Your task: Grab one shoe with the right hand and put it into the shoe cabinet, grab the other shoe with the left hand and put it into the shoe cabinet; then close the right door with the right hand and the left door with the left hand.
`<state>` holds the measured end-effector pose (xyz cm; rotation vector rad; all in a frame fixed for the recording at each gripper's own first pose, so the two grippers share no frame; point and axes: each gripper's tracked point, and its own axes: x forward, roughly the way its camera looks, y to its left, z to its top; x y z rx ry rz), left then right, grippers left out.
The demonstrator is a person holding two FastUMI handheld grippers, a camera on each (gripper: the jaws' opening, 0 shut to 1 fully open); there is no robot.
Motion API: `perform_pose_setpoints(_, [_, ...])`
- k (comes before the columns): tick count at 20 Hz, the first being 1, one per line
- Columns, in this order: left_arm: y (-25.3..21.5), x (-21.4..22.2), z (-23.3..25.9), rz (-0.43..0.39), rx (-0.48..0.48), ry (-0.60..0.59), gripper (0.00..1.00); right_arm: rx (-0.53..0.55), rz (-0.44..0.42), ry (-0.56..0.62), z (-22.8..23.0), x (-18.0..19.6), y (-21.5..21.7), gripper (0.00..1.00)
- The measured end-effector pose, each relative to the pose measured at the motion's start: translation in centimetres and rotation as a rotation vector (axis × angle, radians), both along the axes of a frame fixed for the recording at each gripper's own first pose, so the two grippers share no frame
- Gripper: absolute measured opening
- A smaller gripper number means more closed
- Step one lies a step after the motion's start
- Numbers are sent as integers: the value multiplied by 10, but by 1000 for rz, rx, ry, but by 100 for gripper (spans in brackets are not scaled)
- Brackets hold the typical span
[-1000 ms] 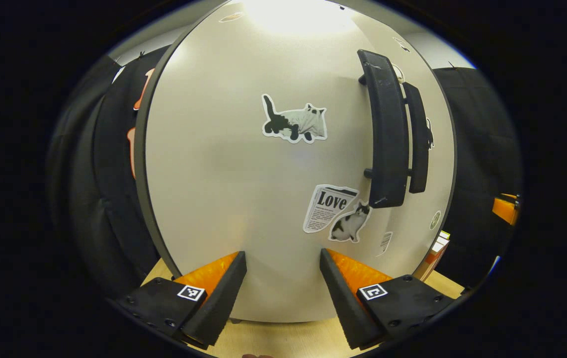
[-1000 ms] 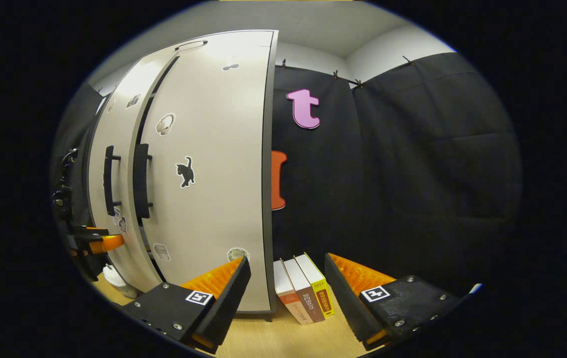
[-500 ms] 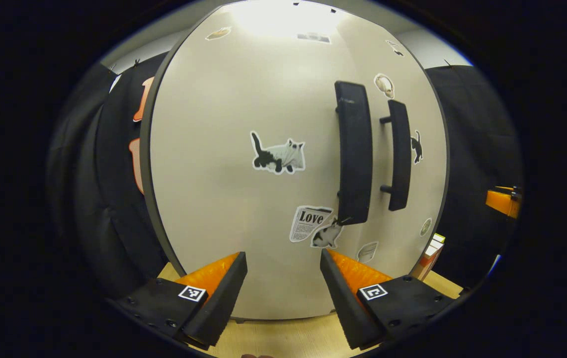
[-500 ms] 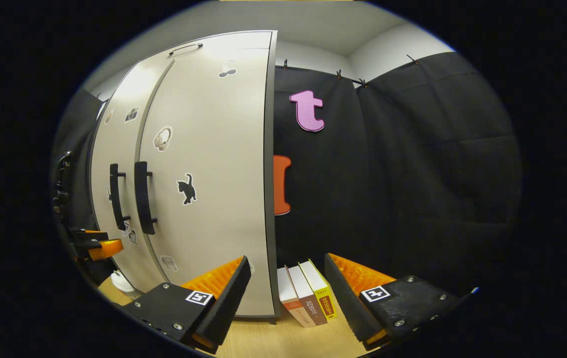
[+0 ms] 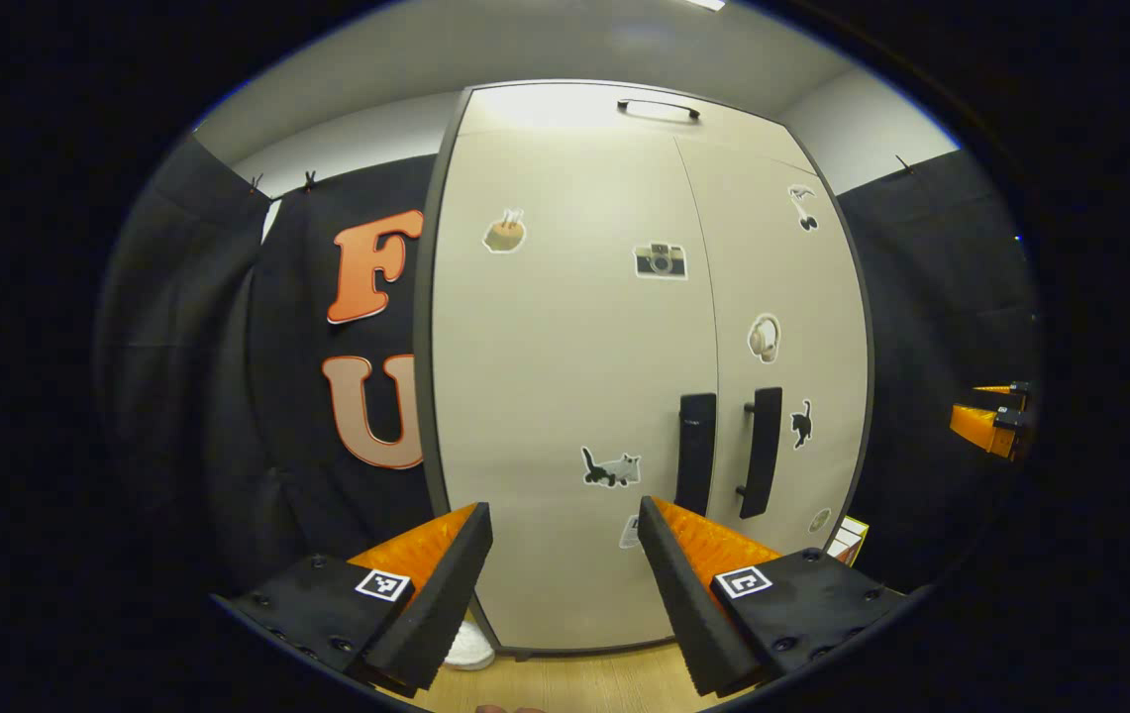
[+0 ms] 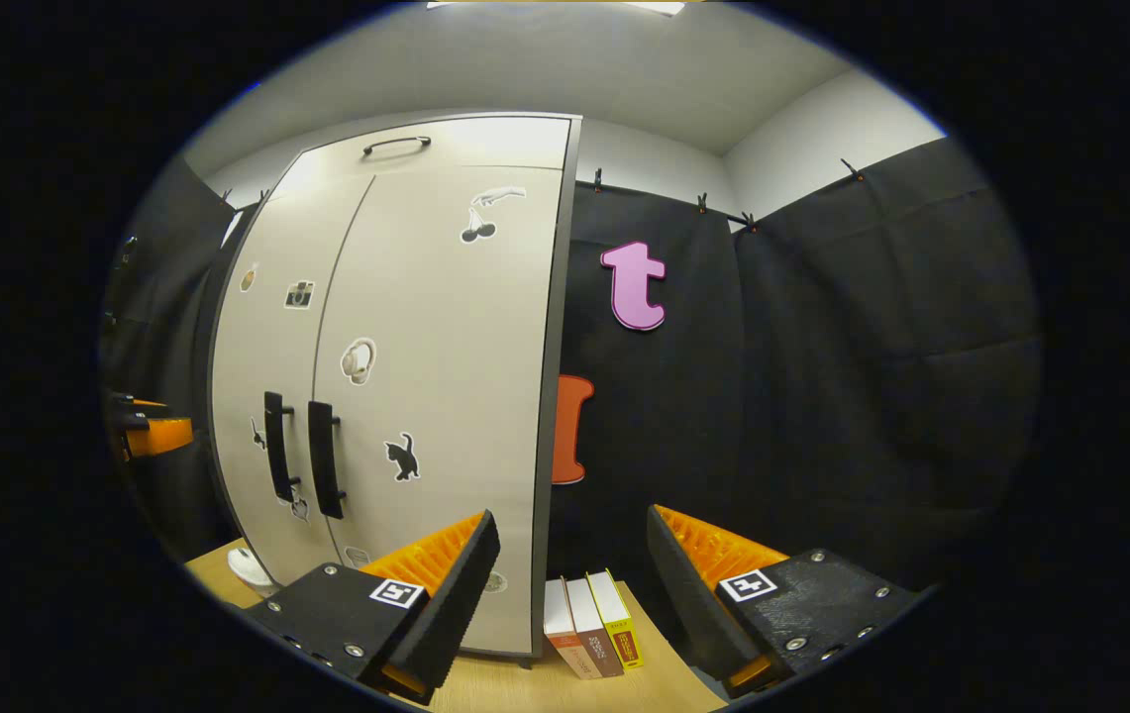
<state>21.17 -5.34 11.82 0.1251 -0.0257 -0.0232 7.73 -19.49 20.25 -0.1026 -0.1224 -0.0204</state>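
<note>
Matte beige shoe cabinet [image 5: 565, 396] with flat shut doors and slim bar handles [image 5: 761, 452]; both tools' ridged wedge fingers [image 6: 436, 562] apart, empty.

A pale wooden table [image 6: 664, 683] carries the shoe cabinet [image 6: 446, 396], three upright books [image 6: 592, 634] beside it — and a white object [image 5: 470, 649].

The cabinet [image 6: 426, 396] stands with both doors closed, books [image 6: 589, 634] just beside it, the right gripper [image 6: 569, 584] gaping, holding nothing.
</note>
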Motion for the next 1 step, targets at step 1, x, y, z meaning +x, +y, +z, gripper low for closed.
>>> perform_pose_setpoints(1, [7,-9,12,20,-2,-18,96,-1,13,-4,5,-4,0,87])
